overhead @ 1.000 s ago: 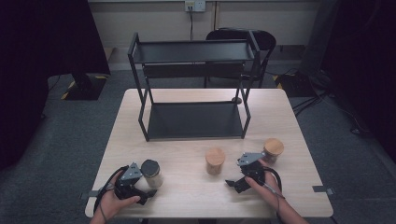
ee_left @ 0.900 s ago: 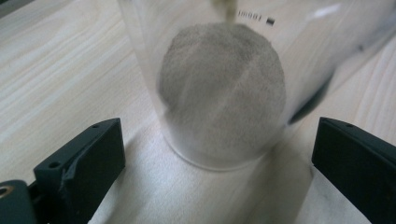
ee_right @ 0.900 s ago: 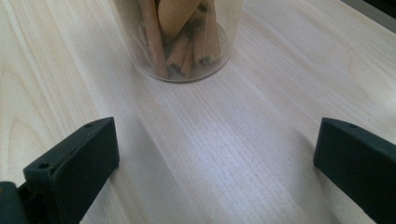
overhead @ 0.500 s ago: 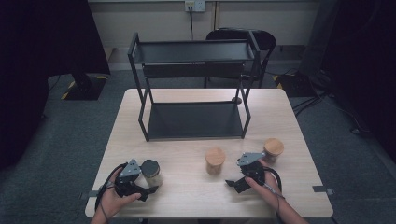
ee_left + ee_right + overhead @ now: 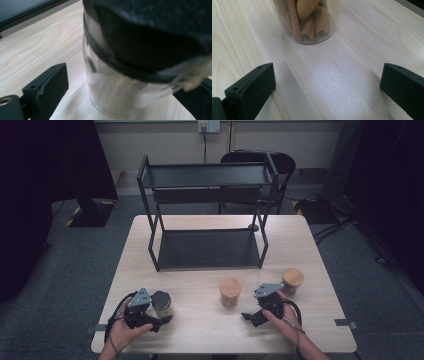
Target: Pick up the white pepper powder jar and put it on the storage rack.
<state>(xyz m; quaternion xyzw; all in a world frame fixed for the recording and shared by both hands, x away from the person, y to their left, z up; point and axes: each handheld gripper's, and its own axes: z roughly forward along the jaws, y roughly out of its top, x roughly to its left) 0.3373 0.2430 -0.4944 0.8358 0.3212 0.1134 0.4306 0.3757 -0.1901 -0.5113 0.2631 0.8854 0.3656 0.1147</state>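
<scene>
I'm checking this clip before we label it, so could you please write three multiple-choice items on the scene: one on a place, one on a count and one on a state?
1. Where does the black-lidded jar stand?
A. on the rack's top shelf
B. on the table between the left gripper's jaws
C. on the floor

2. How many jars with wooden lids stand on the table?
A. one
B. two
C. four

3. How are the right gripper's jaws?
A. open, nothing between them
B. shut on a jar
C. shut on a cloth

Answers: 1 B, the left gripper view has the glass jar between the left gripper's jaws, which have just been closing. 2 B, the high view has the middle jar and the right jar. 3 A, the right gripper view has bare wood between the wide jaws.
</scene>
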